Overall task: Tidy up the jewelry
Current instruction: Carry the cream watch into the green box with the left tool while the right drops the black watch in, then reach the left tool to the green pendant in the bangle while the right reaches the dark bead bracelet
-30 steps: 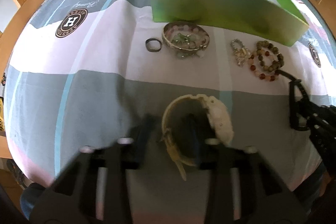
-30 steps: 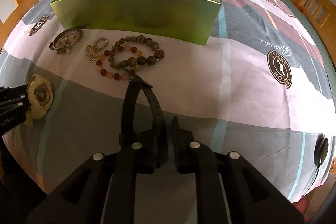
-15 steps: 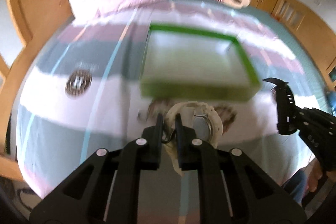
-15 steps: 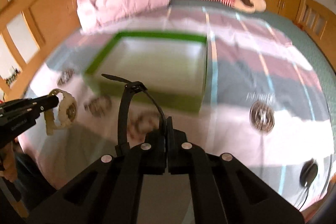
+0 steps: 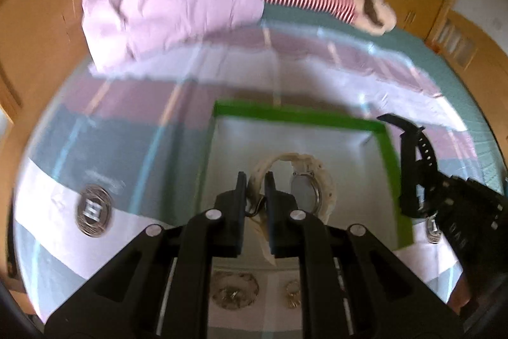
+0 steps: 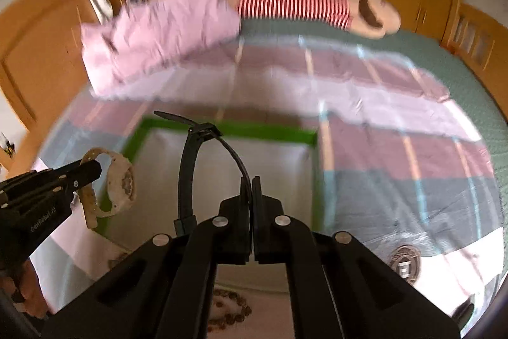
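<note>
A cream watch (image 5: pixel 297 180) hangs above the green box (image 5: pixel 298 116) on the bed (image 6: pixel 397 148), its strap clamped in the left gripper (image 5: pixel 255 181). The right gripper (image 6: pixel 251 185) pinches a black watch (image 6: pixel 190 167), apparently also above the box.

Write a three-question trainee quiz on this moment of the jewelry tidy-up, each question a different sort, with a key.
1. True or false: the left gripper is shut on the cream watch.
2. Multiple choice: the right gripper holds (A) a beaded bracelet, (B) the black watch, (C) nothing.
3. Fill in: both grippers are raised over the open ____ box.

Key: 1 true; 2 B; 3 green.
</note>
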The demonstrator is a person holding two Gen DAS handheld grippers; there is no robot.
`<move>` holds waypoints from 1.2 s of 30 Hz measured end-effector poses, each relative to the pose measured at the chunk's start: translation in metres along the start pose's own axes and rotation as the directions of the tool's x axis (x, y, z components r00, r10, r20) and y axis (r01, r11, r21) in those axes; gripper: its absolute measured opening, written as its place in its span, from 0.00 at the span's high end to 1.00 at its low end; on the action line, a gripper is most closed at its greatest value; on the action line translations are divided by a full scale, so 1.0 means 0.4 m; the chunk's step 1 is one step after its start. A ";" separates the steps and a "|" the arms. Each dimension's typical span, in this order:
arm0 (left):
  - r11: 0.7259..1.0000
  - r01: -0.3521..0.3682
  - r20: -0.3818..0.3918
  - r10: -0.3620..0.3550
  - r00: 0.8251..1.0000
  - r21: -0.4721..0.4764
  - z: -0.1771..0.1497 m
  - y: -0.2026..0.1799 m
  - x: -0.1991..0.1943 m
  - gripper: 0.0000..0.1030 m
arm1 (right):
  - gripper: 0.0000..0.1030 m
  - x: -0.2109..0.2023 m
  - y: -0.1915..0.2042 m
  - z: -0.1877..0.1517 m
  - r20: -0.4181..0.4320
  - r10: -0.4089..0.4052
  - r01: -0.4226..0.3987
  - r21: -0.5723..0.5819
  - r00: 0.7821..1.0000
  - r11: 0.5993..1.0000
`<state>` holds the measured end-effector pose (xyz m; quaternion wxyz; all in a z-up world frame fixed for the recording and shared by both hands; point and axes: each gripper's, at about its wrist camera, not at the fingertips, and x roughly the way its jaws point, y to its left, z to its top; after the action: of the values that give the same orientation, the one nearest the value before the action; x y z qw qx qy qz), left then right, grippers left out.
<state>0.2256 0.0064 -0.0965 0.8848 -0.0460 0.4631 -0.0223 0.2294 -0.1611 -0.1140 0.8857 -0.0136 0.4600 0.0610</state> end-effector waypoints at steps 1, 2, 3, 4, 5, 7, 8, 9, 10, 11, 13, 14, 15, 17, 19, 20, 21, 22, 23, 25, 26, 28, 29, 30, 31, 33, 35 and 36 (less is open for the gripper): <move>1.000 -0.004 -0.020 0.004 1.000 -0.001 -0.014 0.002 0.027 0.89 | 0.98 0.029 0.002 -0.008 -0.023 -0.003 0.003 0.003 1.000 1.000; 1.000 -0.014 -0.049 0.014 0.999 -0.001 -0.023 0.001 0.066 0.89 | 0.98 0.064 0.005 -0.017 -0.049 0.005 -0.004 0.012 0.999 1.000; 1.000 -0.017 -0.066 0.017 0.998 0.000 -0.031 0.004 0.089 0.88 | 0.97 0.080 0.006 -0.022 -0.062 0.009 -0.008 0.013 0.998 1.000; 1.000 -0.014 -0.089 0.014 0.996 0.000 -0.039 0.003 0.114 0.88 | 0.94 0.100 0.011 -0.026 -0.076 0.010 -0.010 0.005 0.997 1.000; 1.000 -0.009 -0.102 0.008 0.995 -0.001 -0.043 0.006 0.127 0.84 | 0.82 0.107 0.015 -0.027 -0.083 0.002 -0.002 -0.004 0.997 1.000; 1.000 0.009 -0.112 -0.012 0.994 -0.020 -0.052 0.013 0.125 0.76 | 0.57 0.080 0.007 -0.029 -0.061 -0.004 0.004 -0.003 0.998 1.000; 1.000 0.008 -0.094 -0.011 0.996 -0.023 -0.053 0.018 0.108 0.63 | 0.48 0.049 -0.003 -0.028 -0.027 0.015 -0.015 0.011 1.000 1.000; 1.000 -0.001 -0.065 0.000 0.998 -0.018 -0.054 0.021 0.079 0.52 | 0.47 0.024 -0.012 -0.029 -0.007 0.028 -0.028 0.020 1.000 0.999; 1.000 -0.009 -0.044 0.009 0.999 -0.012 -0.057 0.024 0.051 0.51 | 0.46 -0.017 -0.027 -0.032 0.014 0.044 -0.045 0.030 0.999 0.999; 1.000 -0.014 -0.027 0.014 1.000 -0.006 -0.064 0.027 0.019 0.51 | 0.46 -0.056 -0.044 -0.039 0.034 0.064 -0.065 0.040 0.997 0.997; 1.000 -0.014 -0.006 0.014 1.000 -0.009 -0.078 0.043 -0.035 0.51 | 0.46 -0.131 -0.083 -0.074 0.073 0.103 -0.108 0.063 0.992 0.992; 1.000 -0.020 0.012 0.021 1.000 -0.020 -0.102 0.057 -0.074 0.51 | 0.46 -0.164 -0.100 -0.096 0.086 0.118 -0.124 0.069 0.989 0.990; 0.999 -0.022 0.022 0.023 0.999 -0.030 -0.121 0.063 -0.100 0.50 | 0.46 -0.191 -0.115 -0.125 0.091 0.120 -0.127 0.069 0.989 0.990; 0.999 -0.031 0.029 0.032 0.999 -0.040 -0.159 0.078 -0.130 0.50 | 0.46 -0.216 -0.133 -0.181 0.078 0.105 -0.110 0.061 0.991 0.992; 0.998 -0.051 0.026 0.053 0.998 -0.048 -0.225 0.091 -0.156 0.50 | 0.47 -0.218 -0.134 -0.241 0.045 0.073 -0.075 0.038 0.996 0.996; 0.997 -0.061 0.023 0.062 0.998 -0.046 -0.243 0.095 -0.158 0.50 | 0.47 -0.214 -0.131 -0.277 0.024 0.050 -0.050 0.024 0.998 0.998; 0.996 -0.075 0.015 0.076 0.997 -0.039 -0.278 0.097 -0.162 0.50 | 0.47 -0.204 -0.128 -0.302 0.008 0.040 -0.040 0.018 0.999 0.999; 0.997 -0.075 0.010 0.076 0.997 -0.035 -0.306 0.099 -0.166 0.49 | 0.46 -0.196 -0.126 -0.338 -0.014 0.045 -0.045 0.020 0.999 0.999; 0.997 -0.076 0.003 0.076 0.997 -0.029 -0.342 0.099 -0.167 0.47 | 0.46 -0.188 -0.124 -0.372 -0.034 0.057 -0.056 0.032 0.998 0.998; 0.997 -0.077 -0.013 0.077 0.997 -0.018 -0.387 0.096 -0.161 0.46 | 0.46 -0.173 -0.121 -0.426 -0.071 0.082 -0.078 0.059 0.994 0.995; 0.998 -0.068 -0.022 0.068 0.997 -0.009 -0.409 0.095 -0.159 0.46 | 0.46 -0.161 -0.117 -0.451 -0.089 0.096 -0.090 0.074 0.991 0.993; 0.997 -0.069 -0.048 0.070 0.996 0.013 -0.444 0.091 -0.143 0.46 | 0.46 -0.143 -0.103 -0.474 -0.120 0.113 -0.102 0.092 0.986 0.991; 0.997 -0.078 -0.060 0.079 0.995 0.016 -0.451 0.092 -0.136 0.46 | 0.46 -0.133 -0.093 -0.477 -0.131 0.118 -0.106 0.093 0.984 0.990; 0.997 -0.079 -0.063 0.080 0.995 0.013 -0.452 0.091 -0.130 0.46 | 0.46 -0.129 -0.082 -0.474 -0.130 0.123 -0.112 0.089 0.984 0.990; 0.997 -0.074 -0.062 0.074 0.995 0.007 -0.451 0.089 -0.128 0.46 | 0.46 -0.128 -0.074 -0.470 -0.124 0.127 -0.117 0.084 0.984 0.990; 0.998 -0.066 -0.057 0.066 0.996 -0.003 -0.441 0.087 -0.120 0.46 | 0.46 -0.121 -0.049 -0.442 -0.107 0.135 -0.128 0.069 0.985 0.989; 0.998 -0.066 -0.054 0.065 0.996 -0.014 -0.421 0.086 -0.105 0.46 | 0.47 -0.108 -0.033 -0.417 -0.092 0.132 -0.127 0.059 0.987 0.990; 0.998 -0.063 -0.052 0.062 0.997 -0.019 -0.413 0.085 -0.100 0.46 | 0.49 -0.101 -0.024 -0.401 -0.086 0.132 -0.128 0.053 0.988 0.990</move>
<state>0.0670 0.0334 -0.1610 0.8723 -0.0399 0.4872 0.0087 0.0769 -0.1874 -0.1737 0.8586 0.0347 0.5001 0.1069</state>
